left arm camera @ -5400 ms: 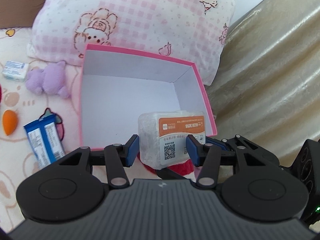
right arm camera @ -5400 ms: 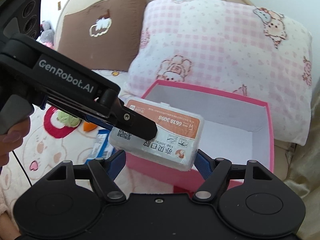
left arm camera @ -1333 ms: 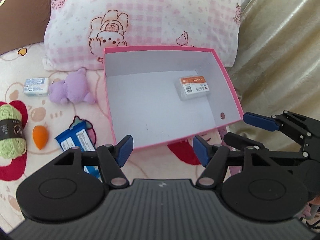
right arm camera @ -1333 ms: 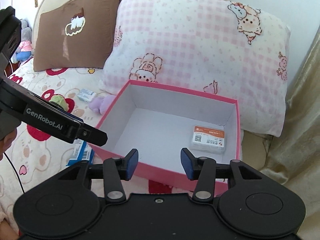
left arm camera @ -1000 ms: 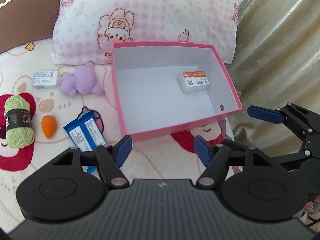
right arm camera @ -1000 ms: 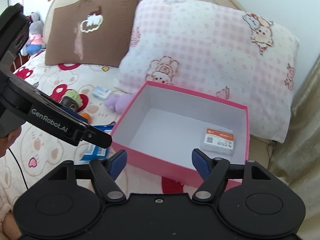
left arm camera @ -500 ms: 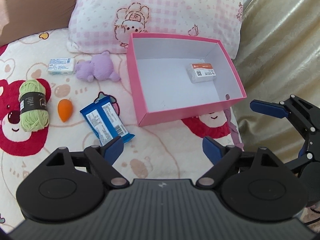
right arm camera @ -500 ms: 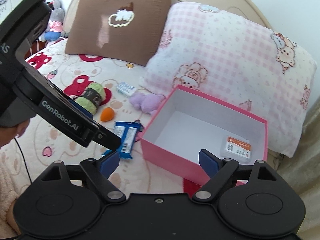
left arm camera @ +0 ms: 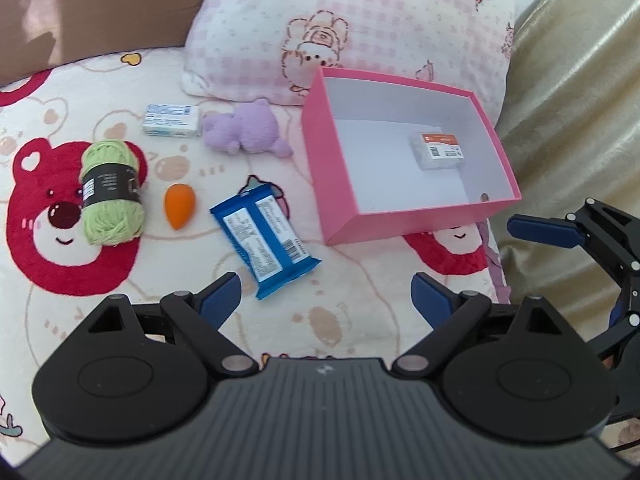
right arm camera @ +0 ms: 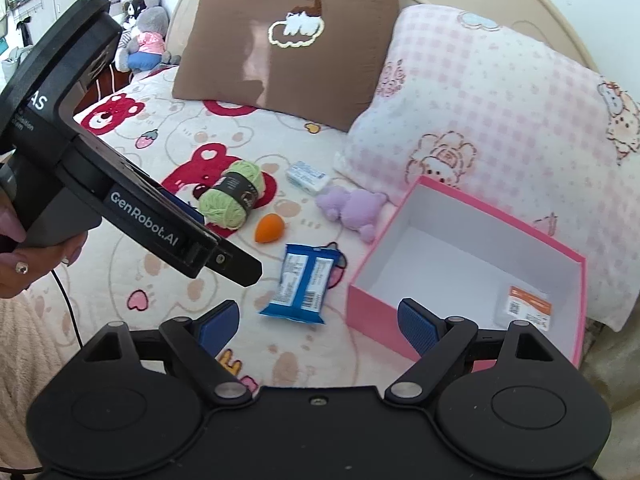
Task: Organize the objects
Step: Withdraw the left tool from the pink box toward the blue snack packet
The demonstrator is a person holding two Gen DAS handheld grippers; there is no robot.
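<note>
The left gripper [left arm camera: 326,300] is empty, its jaws opening; the right gripper [right arm camera: 318,322] is spread and empty. Both hover over a bear-print bedspread [left arm camera: 360,304]. A blue packet [left arm camera: 264,236], orange sponge [left arm camera: 180,205], green yarn [left arm camera: 110,192] and purple plush [left arm camera: 244,132] lie left of a pink box [left arm camera: 400,220] holding a small labelled case [left arm camera: 440,151]. Pillows [right arm camera: 480,120] line the headboard.

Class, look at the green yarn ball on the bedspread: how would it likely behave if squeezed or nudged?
The green yarn ball looks soft, so it would probably compress. Its rounded shape may let it roll. A paper band circles its middle; loose strands might snag.
</note>
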